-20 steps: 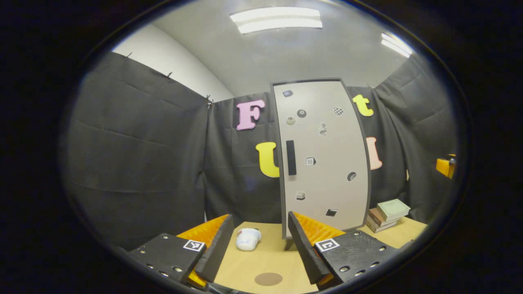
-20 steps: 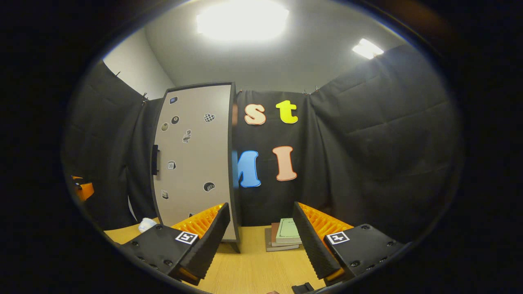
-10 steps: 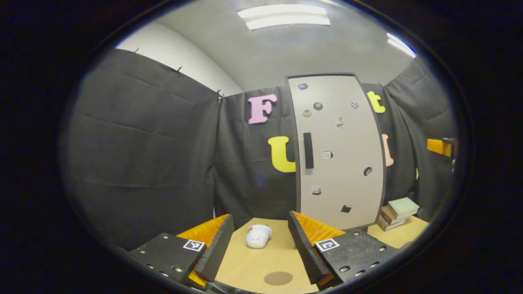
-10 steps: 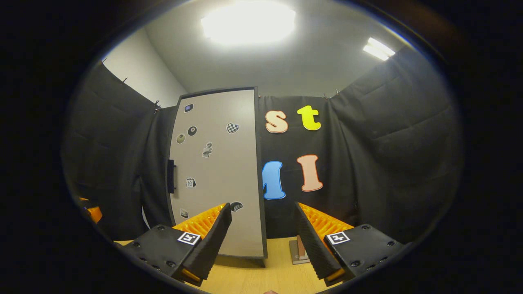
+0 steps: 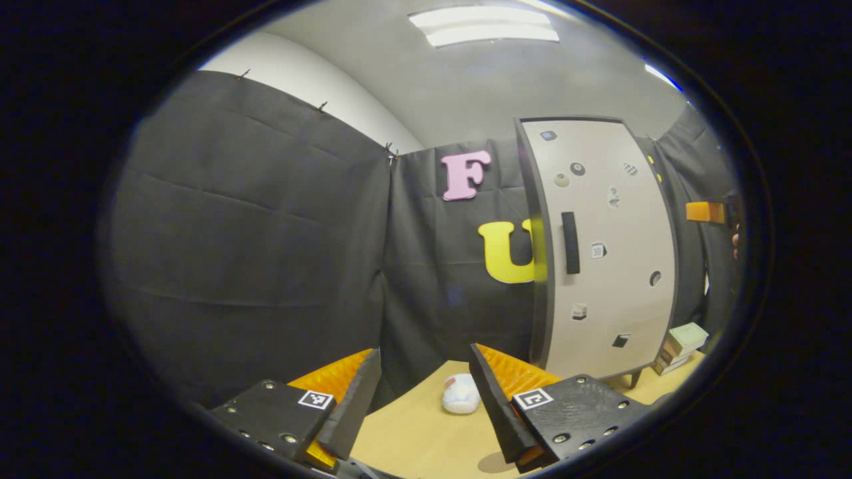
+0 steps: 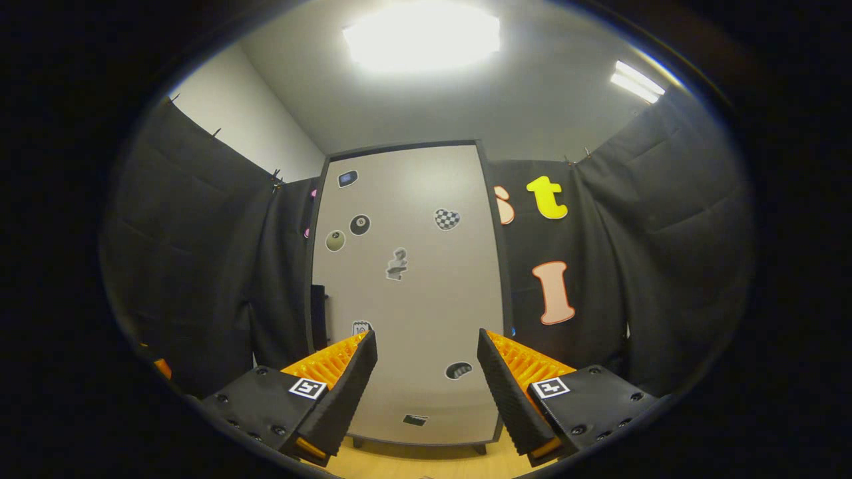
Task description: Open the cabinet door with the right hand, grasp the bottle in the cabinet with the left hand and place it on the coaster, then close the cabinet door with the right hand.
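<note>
A tall grey cabinet [image 5: 602, 266] stands on the wooden table [image 5: 413, 432], door shut, dark vertical handle [image 5: 570, 243] on its left edge. Whatever is inside is hidden. A sliver of the brown round coaster [image 5: 491, 462] peeks out by my left gripper's right finger. My left gripper [image 5: 423, 362] is open and holds nothing, well short of the cabinet and left of it. In the right gripper view the cabinet door [image 6: 406, 293] stands straight ahead, its handle [image 6: 319, 317] to the left. My right gripper [image 6: 426, 342] is open and apart from the door.
A small white object [image 5: 460, 394] lies on the table ahead of the left gripper. A stack of books [image 5: 680, 340] sits right of the cabinet. The other gripper [image 5: 707, 211] and a hand show at the far right of the left gripper view.
The left gripper view has swung left, so the cabinet sits farther right. The right gripper has turned toward the cabinet and come closer; the door now looms larger and centred.
</note>
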Motion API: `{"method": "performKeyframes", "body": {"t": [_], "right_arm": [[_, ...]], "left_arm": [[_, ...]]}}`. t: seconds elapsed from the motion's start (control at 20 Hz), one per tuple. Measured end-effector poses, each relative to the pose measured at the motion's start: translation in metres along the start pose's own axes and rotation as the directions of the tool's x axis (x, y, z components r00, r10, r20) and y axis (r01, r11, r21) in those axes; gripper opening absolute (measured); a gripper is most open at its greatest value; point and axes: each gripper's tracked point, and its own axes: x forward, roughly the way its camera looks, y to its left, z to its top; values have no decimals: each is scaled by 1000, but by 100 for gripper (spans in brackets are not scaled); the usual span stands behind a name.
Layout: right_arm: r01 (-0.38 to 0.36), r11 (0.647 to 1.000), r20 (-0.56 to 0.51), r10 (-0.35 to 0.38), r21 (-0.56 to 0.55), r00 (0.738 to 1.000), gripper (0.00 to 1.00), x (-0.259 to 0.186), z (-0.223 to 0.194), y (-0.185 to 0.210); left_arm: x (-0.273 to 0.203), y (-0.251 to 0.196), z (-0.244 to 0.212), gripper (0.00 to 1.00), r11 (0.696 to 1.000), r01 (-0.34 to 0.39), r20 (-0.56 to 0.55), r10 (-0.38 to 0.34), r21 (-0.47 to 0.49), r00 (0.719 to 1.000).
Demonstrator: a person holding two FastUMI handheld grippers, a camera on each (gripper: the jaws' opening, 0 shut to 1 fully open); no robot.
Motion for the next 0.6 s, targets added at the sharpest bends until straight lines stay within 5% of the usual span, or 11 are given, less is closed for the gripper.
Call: {"method": "performKeyframes", "body": {"t": [0.6], "right_arm": [[-96, 995, -55, 96, 8, 994, 96, 95, -21, 116]], "left_arm": [[49, 91, -40, 82, 997, -72, -46, 73, 25, 996]]}}
